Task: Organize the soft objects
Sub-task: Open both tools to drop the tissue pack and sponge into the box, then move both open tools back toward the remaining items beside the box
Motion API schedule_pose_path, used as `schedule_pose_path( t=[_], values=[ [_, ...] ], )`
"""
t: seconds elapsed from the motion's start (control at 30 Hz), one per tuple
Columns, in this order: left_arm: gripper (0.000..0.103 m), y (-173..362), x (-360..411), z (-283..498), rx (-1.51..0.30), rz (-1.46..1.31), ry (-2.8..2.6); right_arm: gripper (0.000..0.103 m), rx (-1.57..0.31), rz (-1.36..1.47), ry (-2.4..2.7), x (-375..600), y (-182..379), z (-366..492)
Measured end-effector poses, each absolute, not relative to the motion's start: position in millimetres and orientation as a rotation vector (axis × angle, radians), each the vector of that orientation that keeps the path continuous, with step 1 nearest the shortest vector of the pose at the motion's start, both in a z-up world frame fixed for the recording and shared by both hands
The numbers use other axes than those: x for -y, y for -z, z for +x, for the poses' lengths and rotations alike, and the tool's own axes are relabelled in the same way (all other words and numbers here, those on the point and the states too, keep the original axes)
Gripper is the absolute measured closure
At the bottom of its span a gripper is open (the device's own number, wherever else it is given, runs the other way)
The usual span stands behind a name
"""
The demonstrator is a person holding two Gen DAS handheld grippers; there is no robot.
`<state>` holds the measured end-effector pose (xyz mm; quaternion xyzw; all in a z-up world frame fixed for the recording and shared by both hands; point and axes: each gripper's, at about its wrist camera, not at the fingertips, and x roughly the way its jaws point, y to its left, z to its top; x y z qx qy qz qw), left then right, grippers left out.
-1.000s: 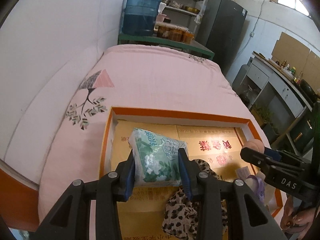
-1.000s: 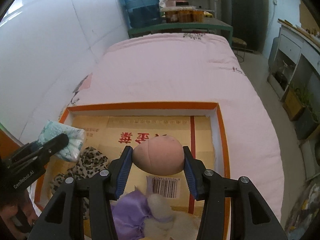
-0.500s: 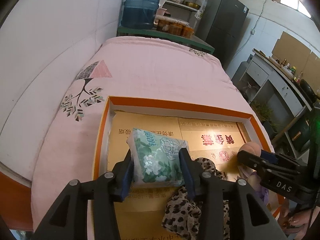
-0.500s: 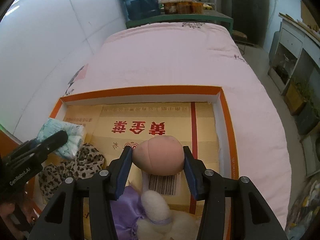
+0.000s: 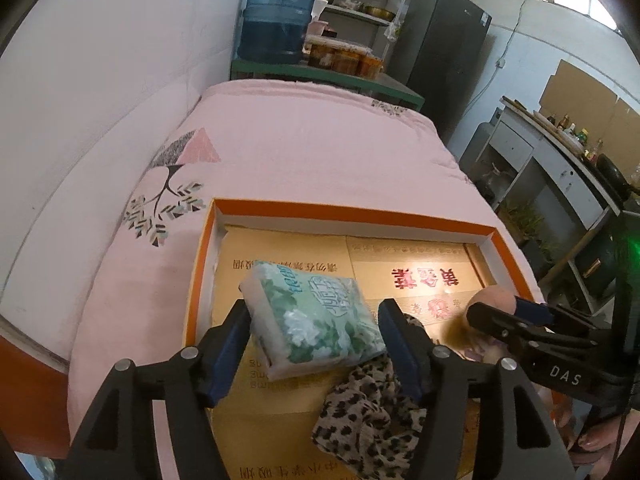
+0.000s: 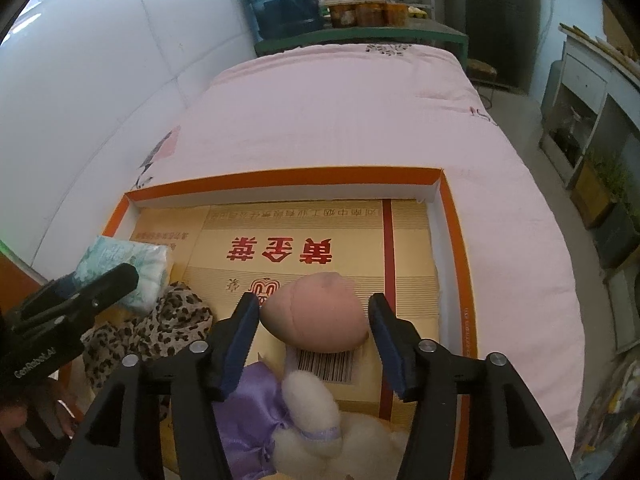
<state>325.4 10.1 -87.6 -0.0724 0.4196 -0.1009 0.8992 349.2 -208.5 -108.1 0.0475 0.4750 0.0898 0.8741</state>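
Holding the tissue pack (image 5: 316, 316) tilted, its long axis running near to far, the left claw (image 5: 314, 338) hangs over the tray's (image 5: 344, 211) near-left part, above the leopard cloth (image 5: 372, 412). Right of it, the right claw (image 6: 314, 326) brackets the peach ball (image 6: 318, 312), with gaps at both pads. Bare cardboard lies farther in.

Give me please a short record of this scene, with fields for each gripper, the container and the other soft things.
left gripper: shut on tissue pack
right gripper: around peach squishy, small gaps at both pads
container: orange-rimmed tray on pink bed, lined with cardboard
other soft things: leopard cloth, white plush with purple fabric, both in tray
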Motion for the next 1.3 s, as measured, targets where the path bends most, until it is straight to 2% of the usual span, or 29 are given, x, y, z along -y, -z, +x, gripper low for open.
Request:
schedule_pose_path(
  t=[0.07,0.23,1.3],
  values=[
    [0.038,85,-10,323,-0.863,-0.151,0.209,0.035,-0.981,0.099,-0.187,209,104,347],
    [0.035,75,-17,316,-0.831,-0.177,0.192,0.031,-0.965,0.102,-0.19,210,97,340],
    [0.033,20,-27,252,-0.695,-0.174,0.189,0.03,-0.878,0.075,-0.191,203,46,275]
  ],
)
